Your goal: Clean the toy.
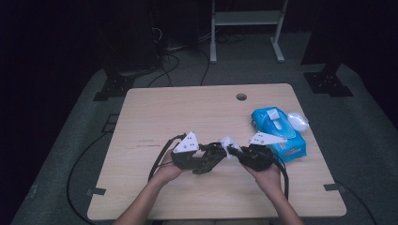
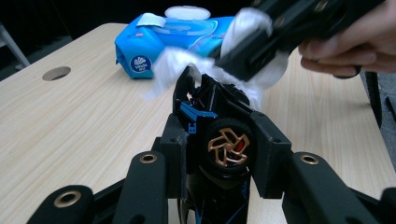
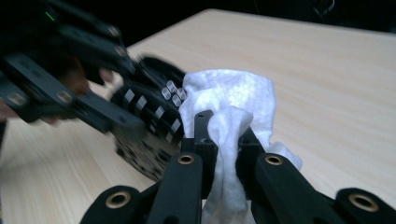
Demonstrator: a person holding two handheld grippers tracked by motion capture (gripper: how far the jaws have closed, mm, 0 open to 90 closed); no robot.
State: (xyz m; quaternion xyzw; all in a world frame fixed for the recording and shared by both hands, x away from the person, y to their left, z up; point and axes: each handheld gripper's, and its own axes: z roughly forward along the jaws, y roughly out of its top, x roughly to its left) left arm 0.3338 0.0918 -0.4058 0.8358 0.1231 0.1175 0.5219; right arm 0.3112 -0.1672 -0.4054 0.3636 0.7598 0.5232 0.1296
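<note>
Toy car getting a wipe-down mid-desk

Left tongs [image 2: 219, 154] are clamped on a black toy car [image 2: 219, 126] with gold-spoked wheels, and the right tongs [image 3: 224, 140] are pinched tight on a bunched white wet wipe [image 3: 233, 102] pressed against the car's end. From the high view, the car [image 1: 209, 157] sits just left of the blue wipes pack [image 1: 277, 133] on the desk [image 1: 187, 112], hands on either side. The left gripper view shows the wheel and blue trim up close; the right gripper view shows the car's checkered side next to the wipe instead.
</note>
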